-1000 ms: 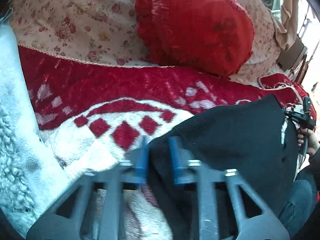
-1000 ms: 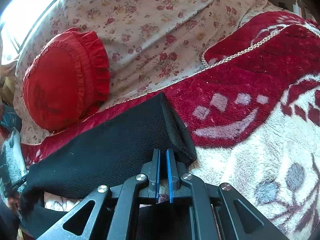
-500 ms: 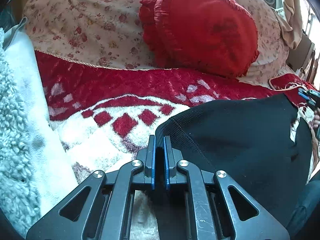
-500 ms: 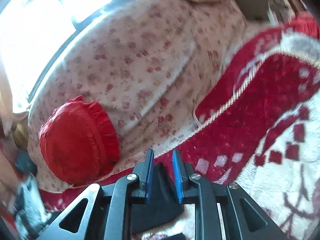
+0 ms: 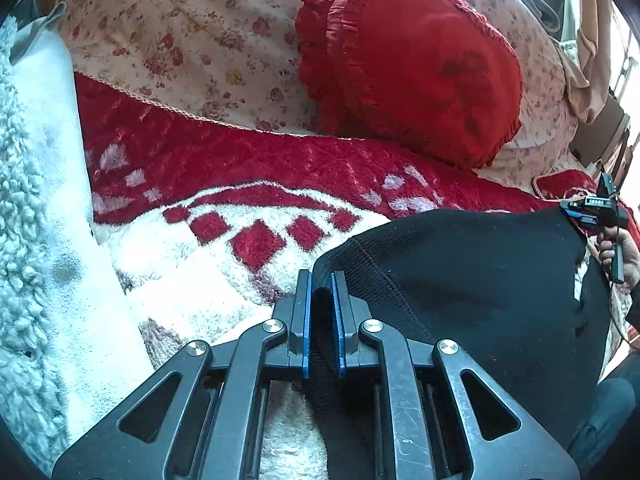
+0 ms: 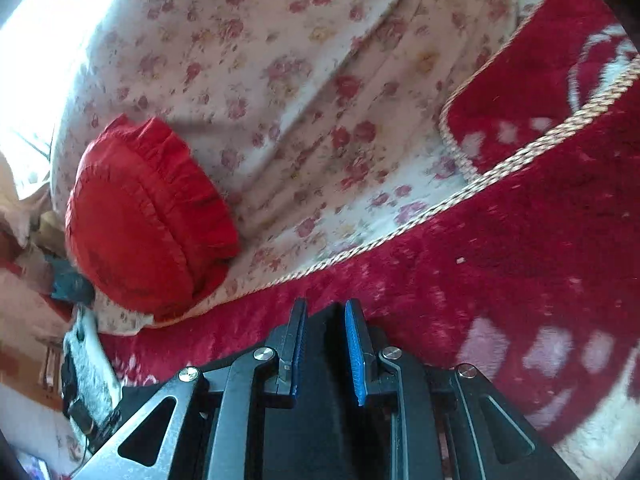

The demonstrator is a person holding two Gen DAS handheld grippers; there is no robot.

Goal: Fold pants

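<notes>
Black knit pants (image 5: 472, 276) lie stretched across a red and white fleece blanket (image 5: 224, 168). My left gripper (image 5: 321, 280) is shut on the pants' near left edge, cloth bunched between the blue pads. The right gripper shows at the far right of the left wrist view (image 5: 576, 210), at the pants' other corner. In the right wrist view my right gripper (image 6: 325, 312) is shut on a fold of the black pants (image 6: 326, 380), held a little above the blanket.
A red ruffled round cushion (image 5: 412, 64) leans on a floral-covered backrest (image 5: 192, 32); it also shows in the right wrist view (image 6: 140, 216). A white fluffy throw (image 5: 36, 240) lies at the left. The blanket's corded edge (image 6: 472, 188) runs along the backrest.
The left gripper closed on the pants' edge. The right gripper lifted and tilted up with its fold of pants, so its view swung from the spread pants toward the backrest.
</notes>
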